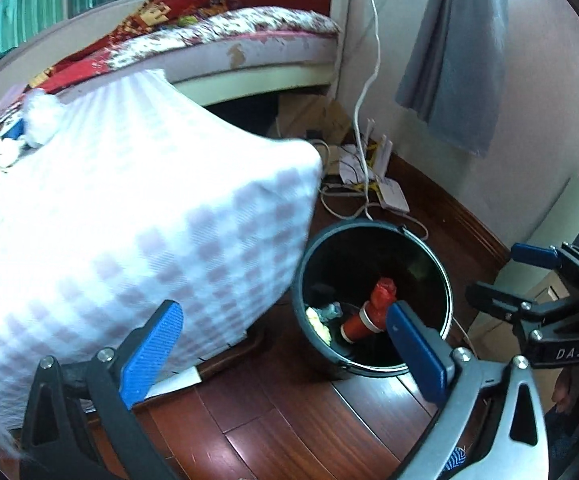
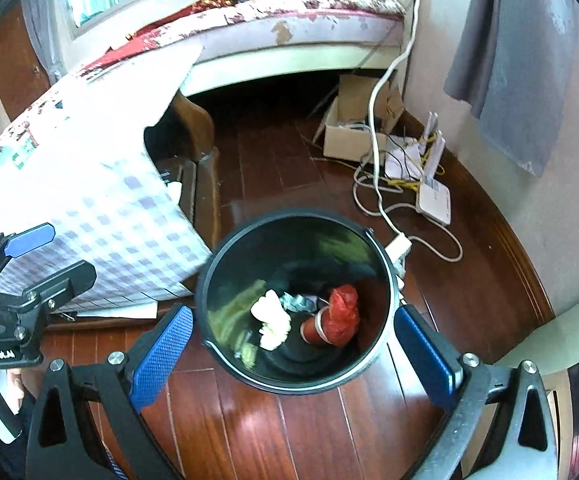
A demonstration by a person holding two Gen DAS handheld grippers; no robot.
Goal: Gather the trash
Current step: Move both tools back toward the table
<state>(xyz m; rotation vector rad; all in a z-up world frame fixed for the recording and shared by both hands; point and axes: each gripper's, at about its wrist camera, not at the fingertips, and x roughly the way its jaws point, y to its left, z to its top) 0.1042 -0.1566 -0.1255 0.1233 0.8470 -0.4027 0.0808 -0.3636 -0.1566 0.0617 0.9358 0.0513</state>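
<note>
A black trash bin [image 1: 369,225] [image 2: 297,217] stands on the wooden floor beside a table draped in a white-and-lilac checked cloth [image 1: 129,220] [image 2: 109,208]. Inside the bin lie a red bag on a red cup [image 1: 373,308] [image 2: 341,312], a cream wad [image 1: 316,320] [image 2: 271,320] and a grey wrapper [image 2: 297,302]. My left gripper [image 1: 285,336] [image 2: 49,258] is open and empty, left of the bin. My right gripper [image 2: 293,344] [image 1: 501,276] hangs open and empty above the bin's near rim. A crumpled white tissue [image 1: 41,116] lies on the table's far corner.
A bed with a floral mattress [image 1: 249,28] [image 2: 309,4] stands behind the table. Cables and white routers [image 1: 369,168] [image 2: 429,184] and a cardboard box [image 2: 353,120] lie along the wall. A grey cloth [image 1: 461,60] [image 2: 517,60] hangs on the wall at right.
</note>
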